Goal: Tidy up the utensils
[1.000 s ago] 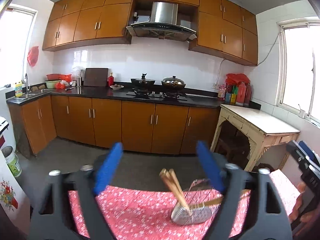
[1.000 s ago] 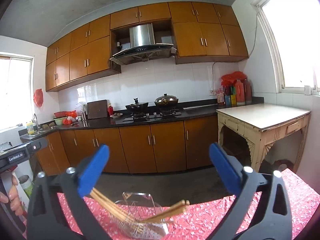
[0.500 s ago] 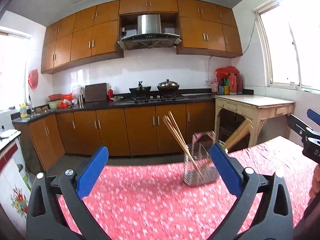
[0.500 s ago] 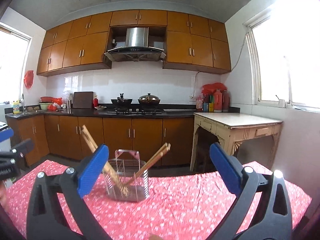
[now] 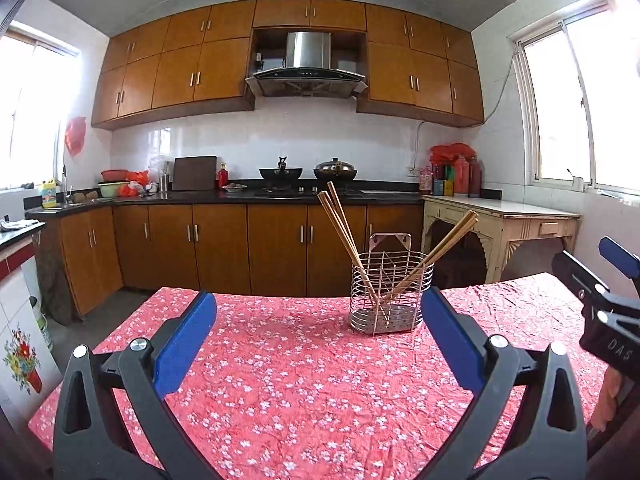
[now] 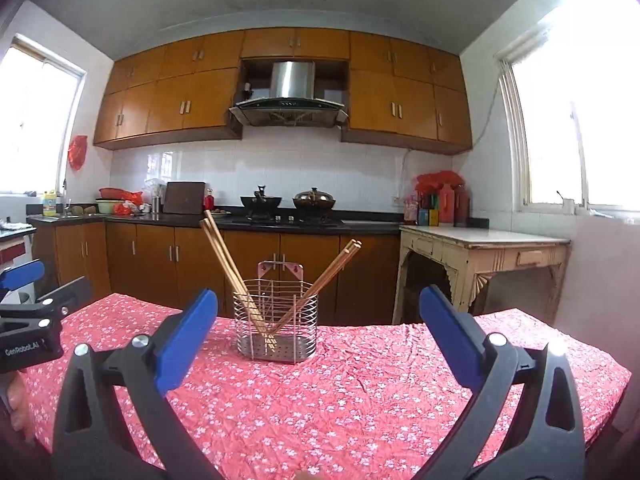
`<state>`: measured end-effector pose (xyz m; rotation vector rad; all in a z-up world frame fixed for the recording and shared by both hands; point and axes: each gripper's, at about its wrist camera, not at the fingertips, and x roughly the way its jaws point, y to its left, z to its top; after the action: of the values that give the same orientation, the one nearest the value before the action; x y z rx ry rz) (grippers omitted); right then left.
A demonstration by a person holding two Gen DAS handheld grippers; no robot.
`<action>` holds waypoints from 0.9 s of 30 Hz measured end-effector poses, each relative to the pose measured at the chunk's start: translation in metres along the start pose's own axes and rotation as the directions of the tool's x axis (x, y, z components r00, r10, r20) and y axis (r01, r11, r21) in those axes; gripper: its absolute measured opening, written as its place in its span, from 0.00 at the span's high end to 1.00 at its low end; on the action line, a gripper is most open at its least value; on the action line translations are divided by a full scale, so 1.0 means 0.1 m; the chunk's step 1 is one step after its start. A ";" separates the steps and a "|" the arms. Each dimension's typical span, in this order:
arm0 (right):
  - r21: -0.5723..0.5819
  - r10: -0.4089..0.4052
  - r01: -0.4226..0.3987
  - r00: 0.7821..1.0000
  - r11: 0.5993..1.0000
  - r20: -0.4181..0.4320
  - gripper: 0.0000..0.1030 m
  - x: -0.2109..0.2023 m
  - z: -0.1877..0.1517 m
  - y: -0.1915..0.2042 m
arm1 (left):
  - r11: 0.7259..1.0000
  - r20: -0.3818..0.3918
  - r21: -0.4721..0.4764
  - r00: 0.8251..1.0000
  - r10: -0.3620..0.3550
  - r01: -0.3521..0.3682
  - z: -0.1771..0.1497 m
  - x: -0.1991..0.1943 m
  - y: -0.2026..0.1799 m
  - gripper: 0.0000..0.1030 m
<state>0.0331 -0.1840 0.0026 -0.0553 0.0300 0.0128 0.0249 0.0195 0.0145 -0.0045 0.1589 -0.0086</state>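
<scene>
- The left claw [image 5: 319,336] and the right claw [image 6: 319,336] are both held wide, with nothing gripped.
- The chopsticks [image 5: 345,236] are seen leaning in the wire holder [image 5: 391,293], placed at the far middle of the desk [image 5: 280,380].

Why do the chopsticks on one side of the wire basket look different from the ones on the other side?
The left bunch of wooden chopsticks leans left; the right bunch of wooden chopsticks leans right. The left bunch's tips stand higher than the right bunch's, which tilts lower. Both bunches are light brown wood, cross near the bottom and sit inside the round silver wire basket on the red flowered tablecloth.
</scene>
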 end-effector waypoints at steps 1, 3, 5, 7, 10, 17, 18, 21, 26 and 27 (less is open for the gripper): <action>-0.004 0.000 0.000 1.000 1.000 0.005 0.04 -0.02 -0.01 0.01 | 1.000 0.008 0.006 1.000 0.009 -0.009 -0.02 -0.01 -0.01 0.02; 0.005 0.009 -0.009 1.000 1.000 0.010 0.04 -0.06 -0.06 0.00 | 1.000 0.010 0.011 1.000 0.019 -0.019 -0.06 -0.03 -0.03 0.02; 0.022 0.024 -0.024 1.000 0.999 -0.002 0.04 -0.06 -0.08 -0.02 | 1.000 0.006 0.010 1.000 0.019 -0.019 -0.11 -0.04 -0.05 0.02; 0.032 0.033 -0.033 0.999 0.999 -0.015 0.04 -0.04 -0.09 -0.03 | 1.000 0.006 0.014 1.000 0.018 -0.018 -0.13 -0.05 -0.05 0.02; 0.038 0.043 -0.041 0.999 0.998 -0.034 0.04 -0.03 -0.12 -0.04 | 1.000 0.001 0.017 1.000 0.020 -0.020 -0.18 -0.06 -0.07 0.02; 0.043 0.054 -0.051 0.996 0.998 -0.069 0.04 -0.03 -0.17 -0.05 | 1.000 -0.042 0.001 0.999 0.016 -0.016 -0.22 -0.04 -0.07 0.02; 0.048 0.055 -0.051 0.996 0.998 -0.072 0.04 -0.04 -0.18 -0.05 | 1.000 -0.047 -0.002 0.999 0.017 -0.017 -0.22 -0.03 -0.06 0.02; 0.062 0.058 -0.053 0.995 0.997 -0.079 0.04 -0.03 -0.18 -0.08 | 1.000 -0.054 -0.001 0.998 0.022 -0.022 -0.22 -0.04 -0.06 0.02; 0.071 0.061 -0.055 0.994 0.996 -0.087 0.04 -0.02 -0.20 -0.10 | 1.000 -0.066 0.008 0.998 0.023 -0.023 -0.25 -0.05 -0.10 0.02; 0.072 0.062 -0.056 0.994 0.996 -0.088 0.04 -0.03 -0.20 -0.10 | 1.000 -0.069 0.008 0.997 0.021 -0.021 -0.25 -0.04 -0.10 0.02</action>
<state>0.0302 -0.1953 -0.0172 0.0143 0.1219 0.0683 0.0166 0.0093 -0.0099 0.0044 0.2278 0.0119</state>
